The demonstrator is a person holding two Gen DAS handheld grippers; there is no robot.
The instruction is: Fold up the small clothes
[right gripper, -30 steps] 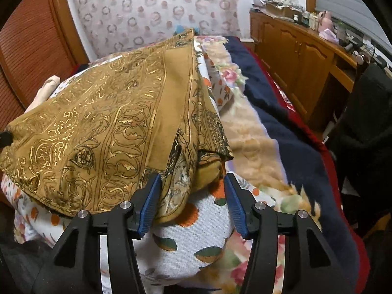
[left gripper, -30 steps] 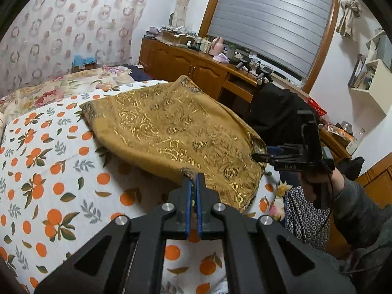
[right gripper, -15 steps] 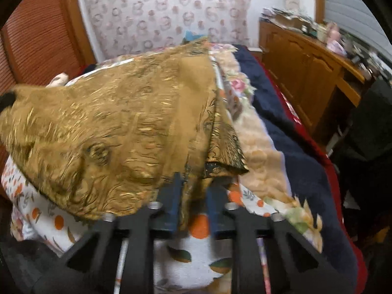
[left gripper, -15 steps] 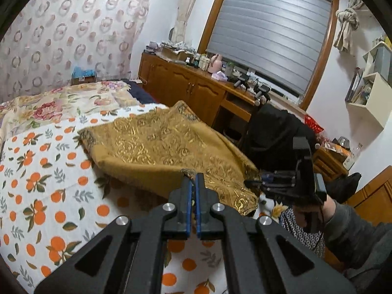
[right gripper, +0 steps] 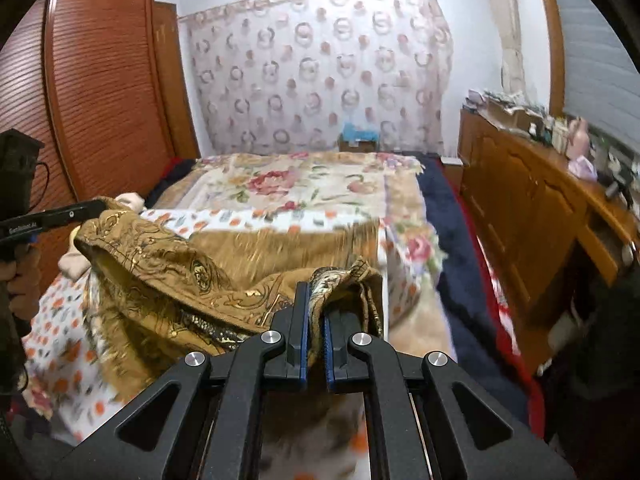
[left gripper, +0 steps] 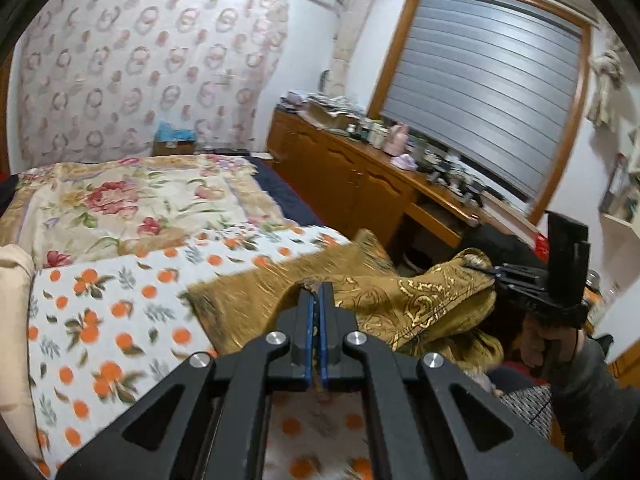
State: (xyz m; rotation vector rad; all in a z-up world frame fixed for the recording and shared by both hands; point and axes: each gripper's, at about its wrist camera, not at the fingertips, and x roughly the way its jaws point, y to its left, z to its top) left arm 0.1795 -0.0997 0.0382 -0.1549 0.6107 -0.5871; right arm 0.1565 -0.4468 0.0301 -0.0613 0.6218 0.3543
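Note:
A gold patterned cloth hangs lifted between both grippers over the near end of the bed; it also shows in the right wrist view. My left gripper is shut on one corner of the cloth. My right gripper is shut on another corner. In the left wrist view the right gripper shows at the right, holding its corner. In the right wrist view the left gripper shows at the left with its corner. The far part of the cloth still rests on the bed.
The bed has an orange-print sheet and a floral blanket beyond it. A wooden dresser with clutter runs along the right side. A wooden wardrobe stands on the left. A dark blue blanket edges the bed.
The right gripper shut on the cloth's corner. Both grippers lifted and drew the cloth back toward the near end of the bed, uncovering the sheet and floral blanket.

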